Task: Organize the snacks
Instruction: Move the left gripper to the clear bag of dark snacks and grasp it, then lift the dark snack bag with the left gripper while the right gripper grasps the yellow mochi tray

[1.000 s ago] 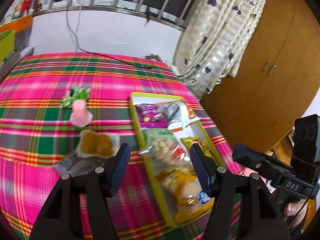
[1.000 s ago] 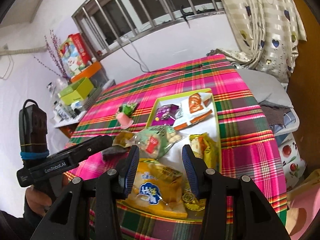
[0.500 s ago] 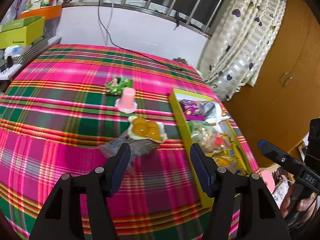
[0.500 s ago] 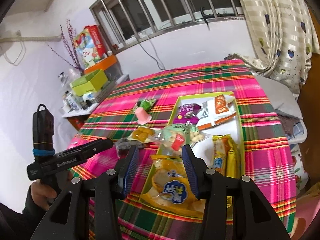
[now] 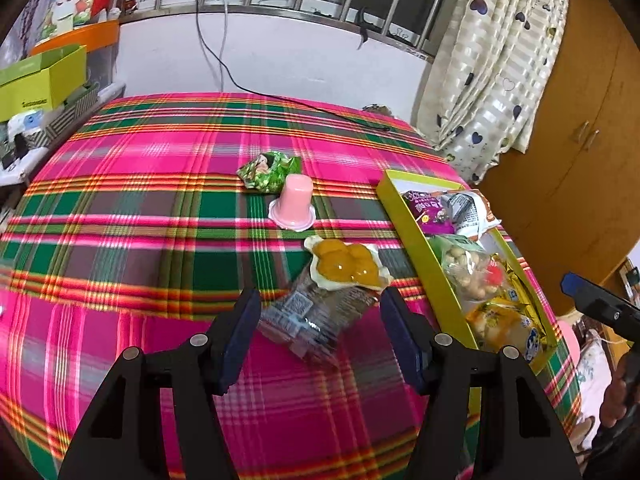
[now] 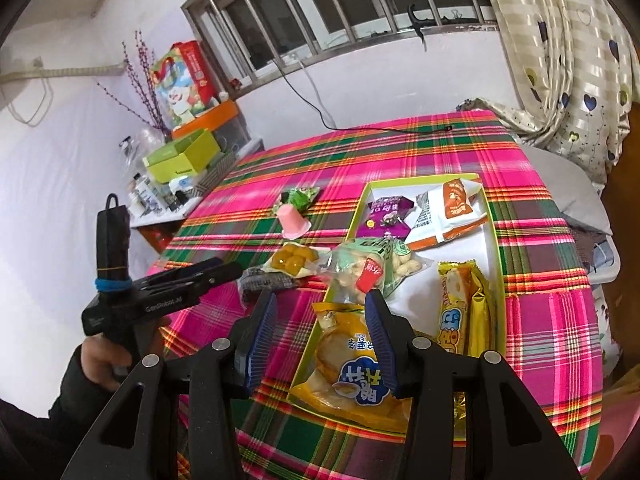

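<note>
Snack sort – both grippers w/ fingers apart, holding nothing.
Clear pkt of yellow pastries [image 5: 340, 276], QR label, lies on plaid tabletop [image 5: 140, 220] just ahead of left gripper [image 5: 318, 320], beside yellow tray [image 6: 494, 240]; right gripper [image 6: 322, 322] over tray; left gripper body reads "GenRobot.AI".

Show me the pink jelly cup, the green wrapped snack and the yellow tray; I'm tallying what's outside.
pink jelly cup [image 5: 295, 199], left wrist view, its side wall.
green wrapped snack [image 5: 269, 169], left wrist view, wrapper's middle.
yellow tray [image 5: 420, 248], left wrist view, its near wall.

"GenRobot_AI" stands on the left hand-held gripper [image 6: 224, 270].
</note>
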Demonstrator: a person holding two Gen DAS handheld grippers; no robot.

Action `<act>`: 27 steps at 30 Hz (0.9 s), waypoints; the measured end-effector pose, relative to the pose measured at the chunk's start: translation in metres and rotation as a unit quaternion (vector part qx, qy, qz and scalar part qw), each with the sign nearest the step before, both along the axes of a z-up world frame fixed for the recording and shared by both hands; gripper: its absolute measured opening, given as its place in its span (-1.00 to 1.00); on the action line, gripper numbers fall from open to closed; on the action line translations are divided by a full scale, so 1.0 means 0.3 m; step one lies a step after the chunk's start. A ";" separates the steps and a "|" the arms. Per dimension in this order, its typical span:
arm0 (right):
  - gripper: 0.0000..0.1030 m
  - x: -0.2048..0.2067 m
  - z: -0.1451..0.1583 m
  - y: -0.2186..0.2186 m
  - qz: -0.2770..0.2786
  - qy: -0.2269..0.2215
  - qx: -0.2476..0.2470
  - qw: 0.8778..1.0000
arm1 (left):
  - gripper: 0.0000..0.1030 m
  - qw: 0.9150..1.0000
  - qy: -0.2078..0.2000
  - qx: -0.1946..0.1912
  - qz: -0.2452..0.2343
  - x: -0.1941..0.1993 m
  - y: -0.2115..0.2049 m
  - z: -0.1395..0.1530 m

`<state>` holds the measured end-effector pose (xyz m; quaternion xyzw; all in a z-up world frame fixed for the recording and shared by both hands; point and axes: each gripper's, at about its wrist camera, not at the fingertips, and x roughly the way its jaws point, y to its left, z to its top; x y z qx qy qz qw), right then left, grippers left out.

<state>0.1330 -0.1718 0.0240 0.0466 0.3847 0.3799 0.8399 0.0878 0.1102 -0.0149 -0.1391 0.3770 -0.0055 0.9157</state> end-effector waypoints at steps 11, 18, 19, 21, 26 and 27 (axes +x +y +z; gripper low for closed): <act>-0.14 0.012 -0.015 0.029 0.008 0.008 -0.006 1.000 | 0.22 0.995 0.038 0.045 -0.083 0.098 -0.024 -0.100; -0.01 0.026 -0.016 0.088 0.026 0.008 -0.021 0.999 | 0.21 0.995 0.037 0.054 -0.077 0.070 -0.065 -0.132; 0.00 0.028 -0.014 0.101 0.031 0.005 -0.025 0.999 | 0.16 0.995 0.038 0.056 -0.069 0.068 -0.067 -0.132; 0.05 0.034 -0.008 0.130 0.041 0.000 -0.034 0.999 | 0.04 0.996 0.036 0.053 -0.058 0.062 -0.070 -0.130; 0.10 0.055 0.011 0.224 0.080 -0.022 -0.068 0.994 | -0.05 0.999 0.034 0.036 -0.022 0.019 -0.061 -0.130; 0.11 0.062 0.013 0.245 0.088 -0.026 -0.076 0.993 | -0.05 0.999 0.032 0.033 -0.013 0.007 -0.053 -0.129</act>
